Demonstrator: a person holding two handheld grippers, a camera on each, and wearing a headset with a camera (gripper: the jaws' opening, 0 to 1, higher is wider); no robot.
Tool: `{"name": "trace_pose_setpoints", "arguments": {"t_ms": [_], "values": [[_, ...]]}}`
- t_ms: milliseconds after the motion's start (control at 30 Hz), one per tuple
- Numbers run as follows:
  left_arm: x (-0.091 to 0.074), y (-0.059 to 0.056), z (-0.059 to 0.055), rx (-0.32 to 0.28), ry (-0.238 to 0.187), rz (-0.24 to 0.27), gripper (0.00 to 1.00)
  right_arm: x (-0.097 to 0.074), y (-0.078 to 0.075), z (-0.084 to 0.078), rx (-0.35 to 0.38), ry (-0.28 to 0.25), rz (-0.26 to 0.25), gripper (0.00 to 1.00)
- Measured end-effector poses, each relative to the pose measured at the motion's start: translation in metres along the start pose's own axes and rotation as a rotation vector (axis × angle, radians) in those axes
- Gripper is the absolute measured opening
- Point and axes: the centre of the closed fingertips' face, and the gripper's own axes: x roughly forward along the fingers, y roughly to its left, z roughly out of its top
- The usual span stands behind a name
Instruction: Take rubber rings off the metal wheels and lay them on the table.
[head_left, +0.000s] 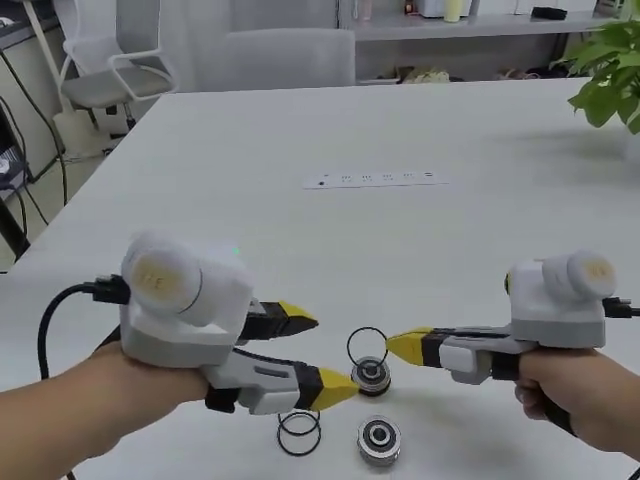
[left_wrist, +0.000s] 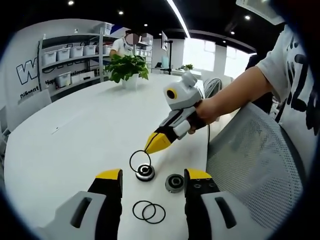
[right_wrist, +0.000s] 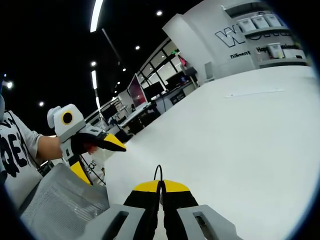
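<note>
Can't tell if the rubber ring (head_left: 367, 345) is hooked on the metal wheel (head_left: 372, 375) or clear of it: its bottom edge meets the wheel top. Its right side is buried in the right gripper (head_left: 400, 346), jaws shut tight on it. The ring stands upright; in the right gripper view it is edge-on, a thin arc. The left gripper (head_left: 320, 354) has jaws wide apart, holding nothing, lower tip just beside that wheel. The second wheel (head_left: 380, 440) and two overlapping loose rings (head_left: 299, 432) lie flat on the bench (head_left: 420, 250).
</note>
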Motion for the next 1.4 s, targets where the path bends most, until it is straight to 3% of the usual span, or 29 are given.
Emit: {"name": "trace_pose_setpoints", "arguments": {"t_ms": [333, 733, 1067, 1400], "values": [[-0.027, 0.010, 0.002, -0.028, -0.045, 0.054, 0.53, 0.009, 0.010, 0.006, -0.002, -0.002, 0.028, 0.00], [-0.051, 0.016, -0.011, -0.042, -0.047, 0.100, 0.56, 0.025, 0.023, 0.009, -0.012, 0.012, 0.065, 0.00], [-0.062, 0.020, -0.016, -0.040, -0.048, 0.121, 0.58, 0.040, 0.035, 0.004, -0.017, 0.040, 0.095, 0.00], [-0.067, 0.023, -0.021, -0.047, -0.046, 0.133, 0.59, 0.054, 0.042, -0.012, -0.022, 0.089, 0.113, 0.00]]}}
